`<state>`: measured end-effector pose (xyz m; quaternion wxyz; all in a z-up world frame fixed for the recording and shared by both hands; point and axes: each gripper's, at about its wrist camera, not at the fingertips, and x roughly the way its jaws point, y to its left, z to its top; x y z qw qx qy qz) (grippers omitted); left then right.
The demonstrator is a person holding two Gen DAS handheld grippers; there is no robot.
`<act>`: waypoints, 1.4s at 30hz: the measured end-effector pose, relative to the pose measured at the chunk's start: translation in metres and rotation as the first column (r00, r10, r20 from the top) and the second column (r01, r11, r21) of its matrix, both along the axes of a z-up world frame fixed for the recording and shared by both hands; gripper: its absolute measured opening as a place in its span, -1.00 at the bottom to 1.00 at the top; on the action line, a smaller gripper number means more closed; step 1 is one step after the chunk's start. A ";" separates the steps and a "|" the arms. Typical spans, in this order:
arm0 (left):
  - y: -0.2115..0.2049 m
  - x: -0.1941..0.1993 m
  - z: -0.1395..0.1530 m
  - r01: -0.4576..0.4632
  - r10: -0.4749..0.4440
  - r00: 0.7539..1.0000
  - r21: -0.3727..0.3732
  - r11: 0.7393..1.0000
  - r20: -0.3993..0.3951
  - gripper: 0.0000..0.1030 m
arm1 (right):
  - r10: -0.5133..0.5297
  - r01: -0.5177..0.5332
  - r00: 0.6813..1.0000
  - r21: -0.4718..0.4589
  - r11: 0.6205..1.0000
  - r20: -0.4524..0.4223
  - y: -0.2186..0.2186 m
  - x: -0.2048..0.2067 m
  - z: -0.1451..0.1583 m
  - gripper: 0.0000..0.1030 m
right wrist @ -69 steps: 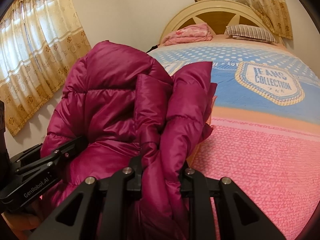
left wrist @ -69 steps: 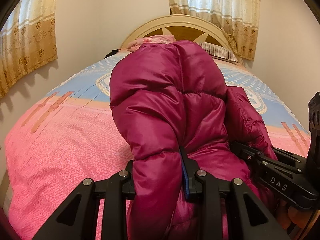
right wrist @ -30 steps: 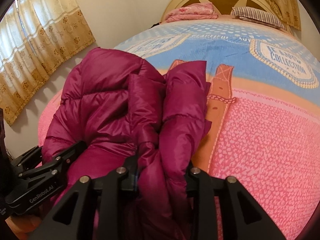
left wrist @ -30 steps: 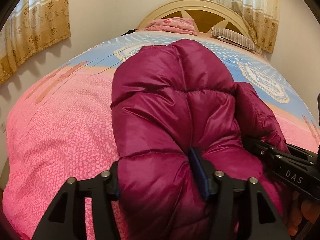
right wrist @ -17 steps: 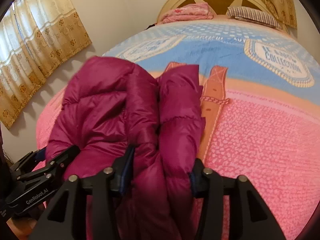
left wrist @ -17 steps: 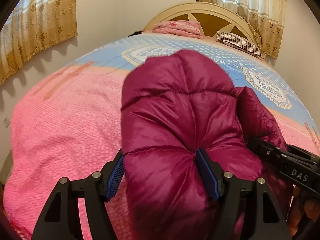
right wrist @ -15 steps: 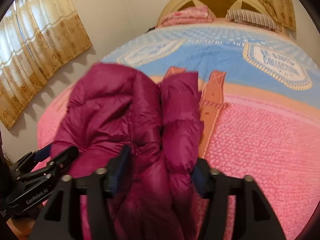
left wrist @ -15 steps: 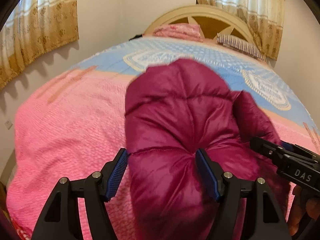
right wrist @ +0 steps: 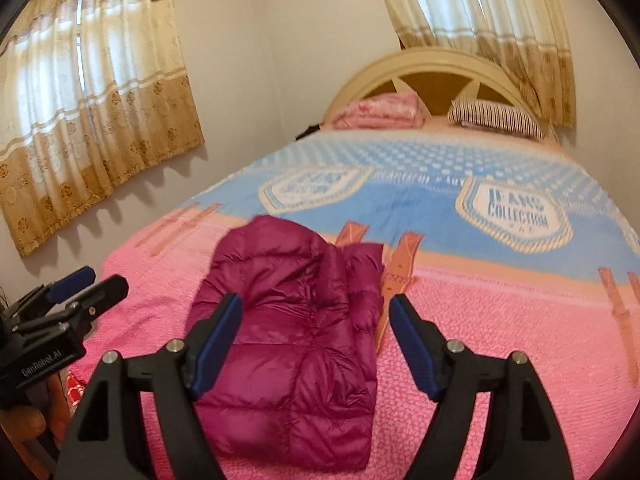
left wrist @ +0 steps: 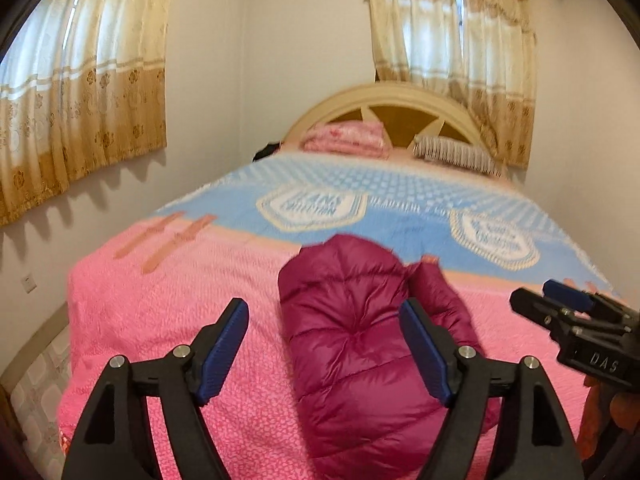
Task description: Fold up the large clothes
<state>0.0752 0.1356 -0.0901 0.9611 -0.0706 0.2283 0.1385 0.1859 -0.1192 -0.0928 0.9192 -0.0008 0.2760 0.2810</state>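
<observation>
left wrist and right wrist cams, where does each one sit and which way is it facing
Left wrist view: sits on the left gripper, above the foot of the bed, looking down its length at the folded magenta jacket and the headboard; its own open fingers show, plus the right gripper at the right edge.
Right wrist view: sits on the right gripper, facing the same way; its open fingers show, plus the left gripper at the left.
Shared: jacket, bed, headboard, curtains.
</observation>
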 end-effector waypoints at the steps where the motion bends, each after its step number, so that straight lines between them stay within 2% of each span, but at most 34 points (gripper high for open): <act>1: 0.000 0.000 0.005 -0.002 0.002 1.000 -0.004 1.000 0.008 0.55 | 0.000 0.000 1.000 0.003 1.000 0.011 0.000 -0.004 0.003 0.57; 4: -0.002 -0.008 0.014 0.003 -0.003 0.999 -0.002 1.000 0.040 0.56 | 0.004 -0.005 0.999 0.007 1.000 0.037 0.000 -0.014 0.010 0.57; 10: 0.000 -0.009 0.020 0.007 -0.006 0.999 -0.011 1.000 0.049 0.57 | 0.005 -0.005 0.998 0.000 1.000 0.070 0.000 -0.023 0.019 0.57; 42: 0.000 -0.006 0.014 0.003 -0.003 1.000 -0.016 1.000 0.030 0.57 | 0.013 -0.015 0.998 0.027 1.000 0.055 -0.004 -0.028 0.018 0.57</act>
